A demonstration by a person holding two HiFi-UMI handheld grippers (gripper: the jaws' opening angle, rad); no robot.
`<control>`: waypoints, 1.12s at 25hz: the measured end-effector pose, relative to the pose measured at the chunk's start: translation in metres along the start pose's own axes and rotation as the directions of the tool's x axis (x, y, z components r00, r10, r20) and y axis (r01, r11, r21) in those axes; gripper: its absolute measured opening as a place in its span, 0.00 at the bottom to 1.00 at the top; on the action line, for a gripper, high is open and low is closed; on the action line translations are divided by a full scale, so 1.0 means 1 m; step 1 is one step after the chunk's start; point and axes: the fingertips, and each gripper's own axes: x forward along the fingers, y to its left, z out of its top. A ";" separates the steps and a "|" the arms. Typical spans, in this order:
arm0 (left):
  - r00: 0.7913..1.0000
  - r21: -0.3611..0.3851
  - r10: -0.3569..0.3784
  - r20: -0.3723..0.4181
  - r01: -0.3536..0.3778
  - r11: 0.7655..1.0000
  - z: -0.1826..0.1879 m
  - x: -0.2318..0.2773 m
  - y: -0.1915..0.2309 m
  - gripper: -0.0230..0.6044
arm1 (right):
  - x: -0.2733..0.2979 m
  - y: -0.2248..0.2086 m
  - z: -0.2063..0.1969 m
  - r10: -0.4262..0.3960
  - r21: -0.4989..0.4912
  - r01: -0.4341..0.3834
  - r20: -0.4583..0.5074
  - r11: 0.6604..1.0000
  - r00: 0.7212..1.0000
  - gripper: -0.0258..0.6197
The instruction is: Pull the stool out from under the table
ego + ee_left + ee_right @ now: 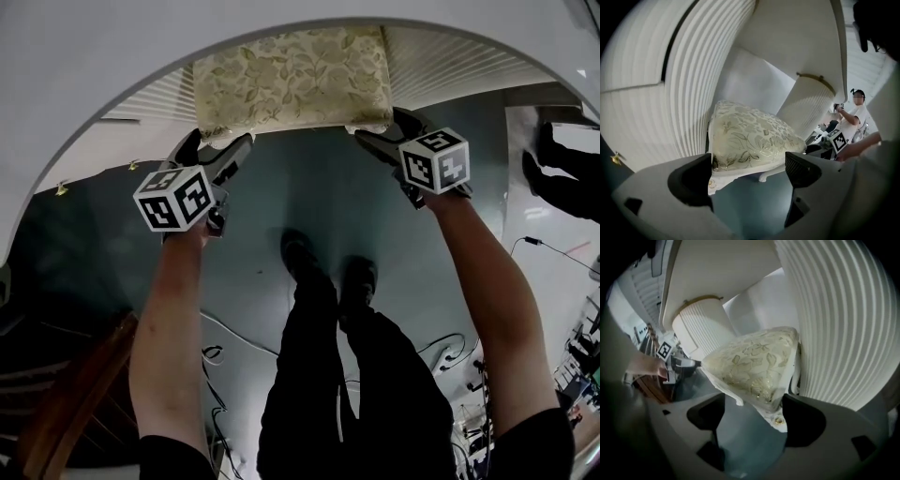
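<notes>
The stool [295, 80] stands on the floor, still partly under the white table [84, 66]. The left tongs [217, 148] and the right tongs [389, 131] are both spread, each around one front corner of the seat without pinching it. Probably best to close both firmly, then pull back evenly.

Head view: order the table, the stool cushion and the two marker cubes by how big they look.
1. table
2. stool cushion
3. left cube and right cube: they look alike, so tied.
</notes>
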 end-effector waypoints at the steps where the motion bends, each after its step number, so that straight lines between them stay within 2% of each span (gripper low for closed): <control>1: 1.000 0.000 -0.009 -0.008 0.009 1.000 0.000 -0.001 -0.004 0.81 | -0.007 0.003 0.001 0.028 0.033 -0.029 0.014 0.999 1.000 0.66; 3: 0.999 -0.001 -0.021 -0.024 0.021 1.000 -0.003 0.002 -0.009 0.81 | -0.019 0.003 0.000 0.058 0.075 -0.061 0.042 0.995 0.997 0.68; 6: 0.999 -0.092 -0.034 -0.025 0.031 0.995 0.011 0.017 0.011 0.81 | -0.011 -0.014 0.024 0.047 0.190 -0.065 0.095 0.980 0.994 0.68; 9: 0.999 -0.182 -0.009 -0.035 0.002 0.983 0.018 0.027 0.028 0.81 | 0.005 -0.029 0.040 0.016 0.365 -0.061 0.126 0.929 0.992 0.71; 14: 0.999 -0.298 0.018 -0.031 -0.027 0.954 0.018 0.036 0.034 0.81 | 0.015 -0.027 0.041 0.052 0.495 -0.123 0.155 0.860 0.987 0.70; 18: 0.999 -0.335 0.011 -0.034 -0.021 0.942 0.014 0.034 0.032 0.81 | 0.013 -0.022 0.045 0.049 0.460 -0.122 0.169 0.880 0.984 0.63; 22: 0.998 -0.354 -0.006 -0.060 -0.016 0.935 0.002 0.029 0.022 0.78 | 0.008 -0.027 0.050 0.035 0.422 -0.109 0.178 0.900 0.983 0.61; 26: 0.998 -0.315 -0.046 -0.042 0.030 0.949 -0.012 0.031 0.018 0.76 | 0.009 -0.031 0.054 0.020 0.350 -0.094 0.208 0.932 0.978 0.61; 28: 0.998 -0.309 -0.043 -0.043 0.028 0.951 -0.013 0.028 0.017 0.76 | 0.010 -0.031 0.056 0.032 0.343 -0.102 0.203 0.934 0.979 0.61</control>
